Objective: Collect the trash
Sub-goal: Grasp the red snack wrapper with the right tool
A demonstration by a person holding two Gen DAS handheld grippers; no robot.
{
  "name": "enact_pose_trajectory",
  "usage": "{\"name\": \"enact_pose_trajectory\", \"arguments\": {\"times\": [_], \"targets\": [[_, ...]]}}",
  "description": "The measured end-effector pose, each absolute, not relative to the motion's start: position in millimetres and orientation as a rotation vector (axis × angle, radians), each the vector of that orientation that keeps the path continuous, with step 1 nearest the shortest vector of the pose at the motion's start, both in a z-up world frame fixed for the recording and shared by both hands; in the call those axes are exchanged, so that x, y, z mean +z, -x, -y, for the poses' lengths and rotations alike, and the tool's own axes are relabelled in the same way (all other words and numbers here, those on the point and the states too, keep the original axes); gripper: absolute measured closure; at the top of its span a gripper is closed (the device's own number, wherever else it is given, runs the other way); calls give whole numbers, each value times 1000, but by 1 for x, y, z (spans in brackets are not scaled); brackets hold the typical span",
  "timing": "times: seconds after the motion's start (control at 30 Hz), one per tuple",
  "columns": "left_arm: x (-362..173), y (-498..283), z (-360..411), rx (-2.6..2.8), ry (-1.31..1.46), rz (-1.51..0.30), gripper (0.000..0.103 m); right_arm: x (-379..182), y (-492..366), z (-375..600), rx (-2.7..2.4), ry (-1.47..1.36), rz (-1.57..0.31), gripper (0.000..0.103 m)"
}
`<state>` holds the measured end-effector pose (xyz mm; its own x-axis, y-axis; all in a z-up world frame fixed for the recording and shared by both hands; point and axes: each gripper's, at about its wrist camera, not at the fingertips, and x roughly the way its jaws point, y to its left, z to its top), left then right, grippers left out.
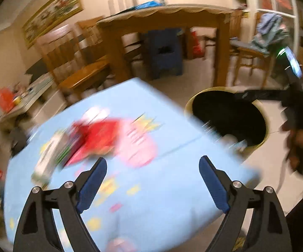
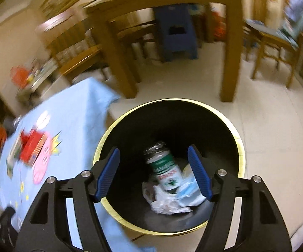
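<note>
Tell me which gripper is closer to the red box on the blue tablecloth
Left. The left gripper hangs open over the tablecloth, the red box just beyond its left fingertip. The right gripper hangs open over the bin, off the table's side.

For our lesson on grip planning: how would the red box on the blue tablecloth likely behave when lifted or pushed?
The red box looks like thin card: probably light and stiff, though a hard squeeze might crush it. With flat sides it should slide, not roll. The blue tablecloth might bunch under a push.

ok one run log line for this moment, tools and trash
left tool: open, empty, over blue table | right tool: open, empty, over bin | in bin: bottle, crumpled paper | on table: red box
</note>
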<state>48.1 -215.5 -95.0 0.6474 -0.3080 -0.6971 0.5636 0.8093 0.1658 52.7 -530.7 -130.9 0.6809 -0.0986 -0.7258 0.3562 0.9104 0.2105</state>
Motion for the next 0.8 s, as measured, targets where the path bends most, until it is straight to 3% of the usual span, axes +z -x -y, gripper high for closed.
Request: {"name": "enact_pose_trajectory", "arguments": {"times": [0.3,0.5,0.57,0.77,0.8], "targets": [[-108,-83,35,-202,-206,-767,15,-125,-99,347,131,-162,-812,31],[-108,-94,-41,-110,-101,-775,15,-99,-184,255,202,-6,-833,31],[-111,-94,-53,-104,-69,-787,15,-98,-215,238,196,8,-856,35],[-125,-98,-76,-91,-36,-817,15,-117,-283,223,108,42,-960,58],[-126,-99,-77,-91,-32,-819,15,-122,-287,225,118,34,-979,72]]}}
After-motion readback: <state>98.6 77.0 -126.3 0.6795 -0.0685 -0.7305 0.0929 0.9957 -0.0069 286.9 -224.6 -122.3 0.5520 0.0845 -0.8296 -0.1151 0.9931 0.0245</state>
